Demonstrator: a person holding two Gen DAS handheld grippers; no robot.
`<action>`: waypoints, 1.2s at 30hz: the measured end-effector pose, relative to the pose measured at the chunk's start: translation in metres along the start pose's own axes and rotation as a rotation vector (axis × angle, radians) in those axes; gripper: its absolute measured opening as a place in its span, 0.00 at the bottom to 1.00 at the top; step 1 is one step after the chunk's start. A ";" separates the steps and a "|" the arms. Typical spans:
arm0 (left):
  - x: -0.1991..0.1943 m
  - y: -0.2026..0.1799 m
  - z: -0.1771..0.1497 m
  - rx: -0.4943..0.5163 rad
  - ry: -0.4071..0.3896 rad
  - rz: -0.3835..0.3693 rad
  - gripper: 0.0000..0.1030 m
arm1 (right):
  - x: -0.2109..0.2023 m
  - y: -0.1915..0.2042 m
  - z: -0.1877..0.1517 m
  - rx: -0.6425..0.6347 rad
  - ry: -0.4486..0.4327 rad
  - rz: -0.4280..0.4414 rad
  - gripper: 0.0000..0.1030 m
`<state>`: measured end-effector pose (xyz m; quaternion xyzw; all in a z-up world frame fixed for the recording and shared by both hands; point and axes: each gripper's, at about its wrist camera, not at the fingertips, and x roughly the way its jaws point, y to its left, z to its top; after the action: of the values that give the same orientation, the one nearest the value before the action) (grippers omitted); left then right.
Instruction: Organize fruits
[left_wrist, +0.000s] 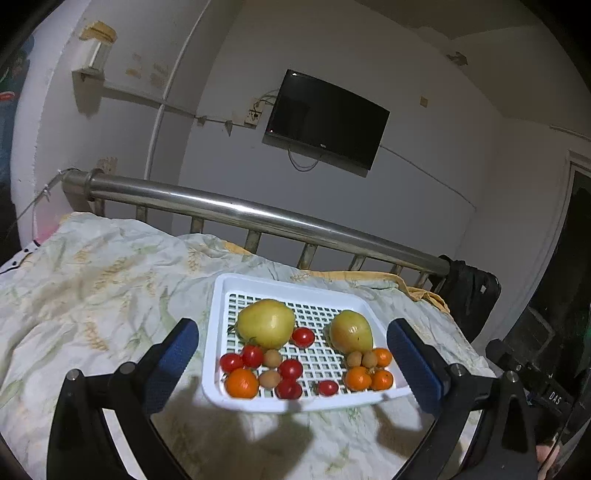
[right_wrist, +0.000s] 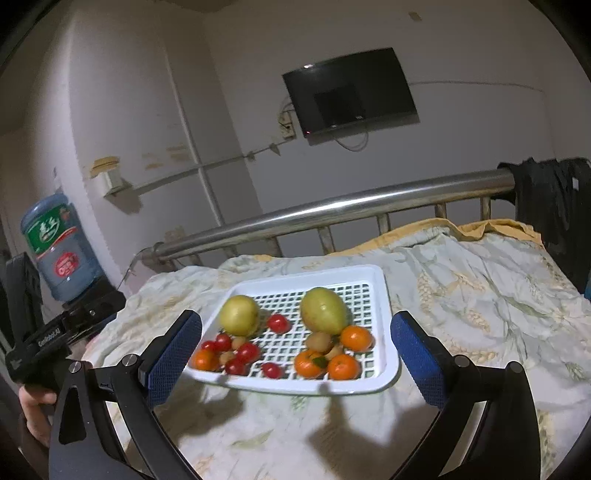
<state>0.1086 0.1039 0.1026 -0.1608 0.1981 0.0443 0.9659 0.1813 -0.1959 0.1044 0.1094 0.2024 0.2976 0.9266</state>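
A white slotted tray (left_wrist: 218, 332) is laid on a bed covered by a pale quilt (left_wrist: 92, 280) printed with wheat ears, and all the fruit is held inside it. Toward the tray's left edge a large yellow-green fruit (left_wrist: 266, 323) is seen, with red cherry tomatoes (left_wrist: 252, 355) clustered along its near side, two small brown fruits (left_wrist: 272, 358) among them, and one orange tangerine (left_wrist: 242, 383) close to the near left corner. A single tomato (left_wrist: 303, 336) is set just beside the large fruit toward the tray's middle, and another lone tomato (left_wrist: 328, 387) is found near the front rim. Toward the right edge a second yellow-green fruit (right_wrist: 324, 311) is placed, with three tangerines (right_wrist: 355, 338) and a few small brown fruits (right_wrist: 320, 341) gathered against its near side (some of them touching). The left gripper (left_wrist: 291, 354) is held before the tray's near edge with its blue-padded fingers (left_wrist: 177, 350) spread wide, nothing between them. The right gripper (right_wrist: 295, 354) is likewise spread apart and unloaded, its blue pads (right_wrist: 417, 354) framing the tray from the front. Behind the bed a steel rail (left_wrist: 258, 218) is fixed across the far edge, with dark clothing (right_wrist: 550, 199) draped over one end. A dark television (left_wrist: 327, 122) is mounted on the pale wall, cables trailing beneath it, and a blue water jug (right_wrist: 57, 247) is stood to the left of the bed.
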 end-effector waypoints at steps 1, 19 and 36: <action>-0.006 -0.001 -0.003 0.006 -0.006 0.012 1.00 | -0.004 0.004 -0.002 -0.010 -0.005 -0.002 1.00; -0.055 -0.016 -0.064 0.122 0.043 0.084 1.00 | -0.035 0.038 -0.067 -0.067 0.053 -0.056 1.00; -0.065 -0.020 -0.120 0.195 0.180 0.109 1.00 | -0.043 0.062 -0.119 -0.139 0.189 -0.119 1.00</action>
<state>0.0078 0.0437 0.0297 -0.0584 0.2956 0.0625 0.9515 0.0654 -0.1622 0.0314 0.0043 0.2739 0.2645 0.9247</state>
